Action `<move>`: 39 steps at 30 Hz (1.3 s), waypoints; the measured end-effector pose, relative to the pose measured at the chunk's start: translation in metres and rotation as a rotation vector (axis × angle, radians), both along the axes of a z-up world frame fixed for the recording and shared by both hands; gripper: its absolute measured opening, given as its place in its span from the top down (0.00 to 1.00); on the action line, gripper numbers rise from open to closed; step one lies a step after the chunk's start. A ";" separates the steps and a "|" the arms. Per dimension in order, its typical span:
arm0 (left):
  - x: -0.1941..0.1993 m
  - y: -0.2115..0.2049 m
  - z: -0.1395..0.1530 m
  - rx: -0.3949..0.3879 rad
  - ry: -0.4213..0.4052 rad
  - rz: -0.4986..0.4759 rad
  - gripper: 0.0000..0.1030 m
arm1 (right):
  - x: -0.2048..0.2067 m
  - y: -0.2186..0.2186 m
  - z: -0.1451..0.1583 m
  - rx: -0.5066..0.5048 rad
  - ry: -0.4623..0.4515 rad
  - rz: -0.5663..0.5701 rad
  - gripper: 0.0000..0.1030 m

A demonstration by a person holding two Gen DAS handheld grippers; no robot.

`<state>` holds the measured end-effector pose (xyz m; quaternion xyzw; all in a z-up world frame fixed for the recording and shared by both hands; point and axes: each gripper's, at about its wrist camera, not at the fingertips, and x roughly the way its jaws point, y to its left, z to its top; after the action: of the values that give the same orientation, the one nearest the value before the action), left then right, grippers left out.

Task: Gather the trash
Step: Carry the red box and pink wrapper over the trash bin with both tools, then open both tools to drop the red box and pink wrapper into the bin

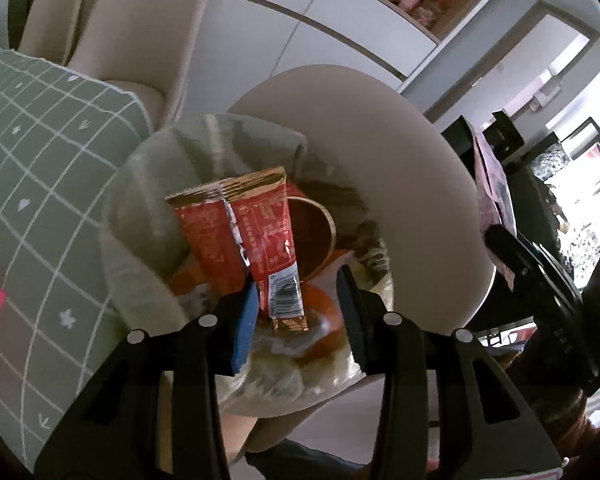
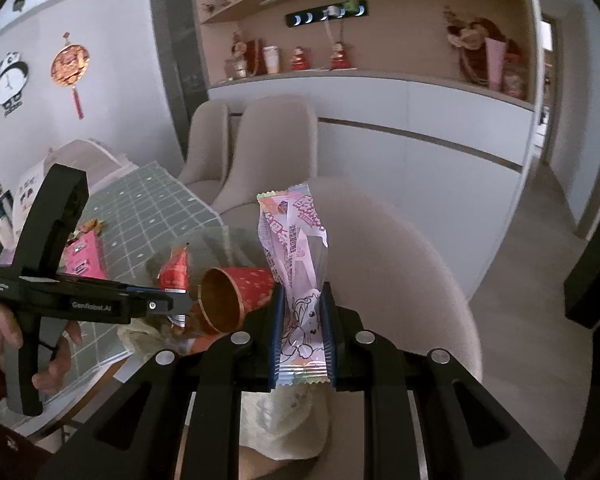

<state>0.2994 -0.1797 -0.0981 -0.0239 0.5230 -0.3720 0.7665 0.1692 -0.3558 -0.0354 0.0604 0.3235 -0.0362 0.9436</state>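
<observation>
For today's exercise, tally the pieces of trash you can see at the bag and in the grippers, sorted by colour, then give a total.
Red: 2, the red wrapper standing between the open pads of the left hand-held gripper and the red paper cup
Pink: 1, the pink wrapper clamped in the right hand-held gripper
Total: 3

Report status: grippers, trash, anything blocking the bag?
Left gripper open, red wrapper loose between jaws over trash bag. Right gripper shut on pink wrapper. Red paper cup already in bag. Nothing blocking.
</observation>
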 end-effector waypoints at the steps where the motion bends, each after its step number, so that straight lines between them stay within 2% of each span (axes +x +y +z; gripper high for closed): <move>1: -0.001 0.003 0.000 0.016 0.003 0.004 0.63 | 0.002 0.002 0.000 0.001 0.001 0.010 0.83; 4: -0.002 0.011 -0.004 0.035 0.022 0.010 0.63 | 0.013 0.013 0.002 0.005 -0.002 0.060 0.83; 8: -0.006 0.022 -0.005 0.066 -0.011 0.024 0.63 | 0.025 0.022 0.005 -0.002 -0.007 0.101 0.83; 10: -0.009 0.026 -0.004 0.085 -0.031 0.021 0.63 | 0.028 0.023 0.005 -0.003 -0.004 0.107 0.83; 12: -0.011 0.019 0.001 0.148 -0.057 -0.006 0.63 | 0.030 0.023 0.004 -0.004 0.001 0.110 0.83; 15: -0.009 0.016 0.005 0.186 -0.057 -0.032 0.63 | 0.030 0.020 0.001 -0.002 0.008 0.105 0.83; 17: -0.007 0.020 0.011 0.192 -0.055 -0.015 0.63 | 0.029 0.017 0.000 0.005 0.009 0.097 0.83; 19: -0.006 0.025 0.019 0.204 -0.094 0.016 0.63 | 0.029 0.015 -0.001 0.011 0.013 0.085 0.83; 21: -0.009 0.027 0.027 0.190 -0.129 0.009 0.63 | 0.030 0.014 -0.003 0.014 0.018 0.078 0.83; 25: -0.012 0.025 0.028 0.082 -0.058 -0.074 0.63 | 0.034 0.018 -0.003 0.018 0.016 0.077 0.83; 29: -0.018 0.028 0.029 0.086 -0.089 -0.104 0.62 | 0.037 0.022 0.000 0.023 0.007 0.095 0.83; 33: -0.020 0.033 0.031 0.065 -0.094 -0.122 0.61 | 0.041 0.030 0.007 0.069 -0.007 0.189 0.83; 39: -0.018 0.032 0.028 0.033 -0.135 -0.148 0.61 | 0.048 0.057 0.024 0.054 -0.039 0.409 0.83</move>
<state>0.2809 -0.1476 -0.0698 0.0525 0.4765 -0.4198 0.7707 0.2168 -0.2986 -0.0110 0.0193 0.3114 0.1659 0.9355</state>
